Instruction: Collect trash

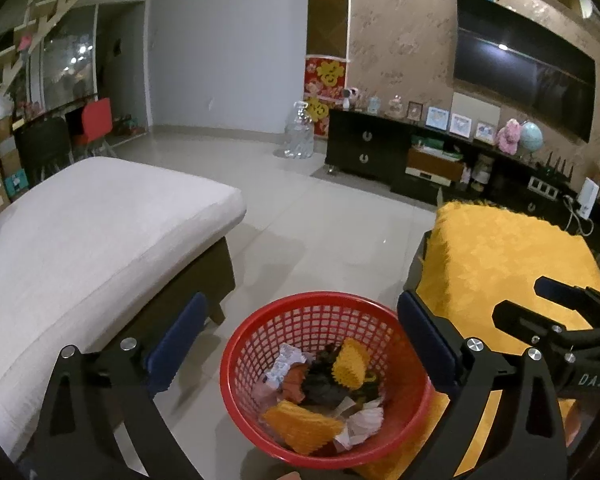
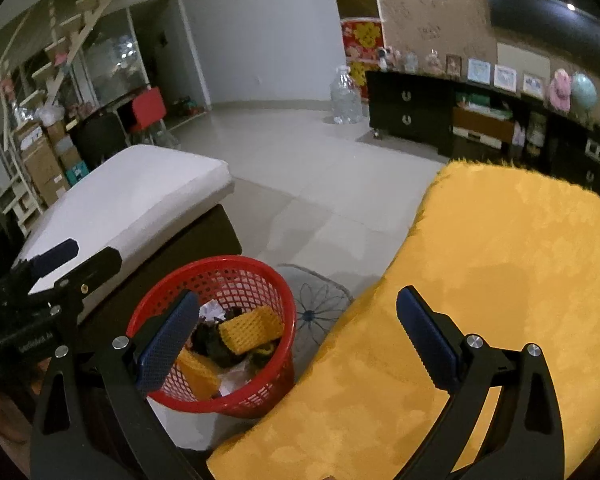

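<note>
Black angular fingers [image 1: 428, 344] with ribbed navy pads [image 2: 426, 338] and silver screws [image 1: 475, 345].

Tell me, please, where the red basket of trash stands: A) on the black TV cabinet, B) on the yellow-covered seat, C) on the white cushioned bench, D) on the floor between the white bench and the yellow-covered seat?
D: the red basket sits on the floor tiles between both.

Both cameras look forward and downward from just behind their own claws. The left wrist view looks from close above into the red basket [image 1: 324, 380]. The right wrist view stands beside it, over the yellow cloth [image 2: 480, 300]. Both share basket, cloth, white cushion [image 1: 92, 232] and floor [image 1: 320, 216].
</note>
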A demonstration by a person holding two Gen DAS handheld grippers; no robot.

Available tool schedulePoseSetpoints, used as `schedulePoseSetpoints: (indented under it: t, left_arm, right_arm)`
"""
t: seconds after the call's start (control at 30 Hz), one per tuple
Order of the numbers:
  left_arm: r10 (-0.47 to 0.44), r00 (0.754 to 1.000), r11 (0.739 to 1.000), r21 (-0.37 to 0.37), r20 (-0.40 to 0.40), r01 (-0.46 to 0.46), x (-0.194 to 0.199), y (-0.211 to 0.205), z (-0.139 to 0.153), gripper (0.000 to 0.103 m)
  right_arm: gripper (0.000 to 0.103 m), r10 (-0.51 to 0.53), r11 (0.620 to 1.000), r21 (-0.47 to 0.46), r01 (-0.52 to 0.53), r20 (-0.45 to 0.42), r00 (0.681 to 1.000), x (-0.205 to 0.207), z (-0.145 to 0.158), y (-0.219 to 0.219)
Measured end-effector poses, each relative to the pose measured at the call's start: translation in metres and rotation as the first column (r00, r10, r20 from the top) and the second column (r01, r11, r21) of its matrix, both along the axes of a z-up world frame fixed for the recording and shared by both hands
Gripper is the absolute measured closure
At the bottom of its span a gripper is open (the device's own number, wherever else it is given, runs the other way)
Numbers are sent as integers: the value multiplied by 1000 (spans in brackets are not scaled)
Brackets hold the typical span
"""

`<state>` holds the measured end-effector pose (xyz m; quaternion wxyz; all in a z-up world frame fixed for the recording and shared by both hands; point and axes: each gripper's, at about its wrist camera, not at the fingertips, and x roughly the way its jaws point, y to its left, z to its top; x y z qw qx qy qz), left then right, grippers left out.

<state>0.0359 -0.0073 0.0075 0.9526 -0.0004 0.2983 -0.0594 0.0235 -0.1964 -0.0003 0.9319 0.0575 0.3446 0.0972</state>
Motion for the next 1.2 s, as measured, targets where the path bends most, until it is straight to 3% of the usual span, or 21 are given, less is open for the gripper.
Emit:
schedulePoseSetpoints:
  t: [0.17,0.6,1.2]
  left_arm:
    - [5,1000,1000,-9,21,-5,-19,0,9,9]
    - [50,993,995,82,105,-59,-72,-5,26,8]
    - [85,994,995,49,69,-89,-83,4,28,8]
  right_arm:
    - [7,-11,1000,4,11,32,999,-18,8,0]
    - [7,-46,999,3,46,98,994,-75,21,0]
    - [7,-46,999,-1,46,90,995,-87,15,6]
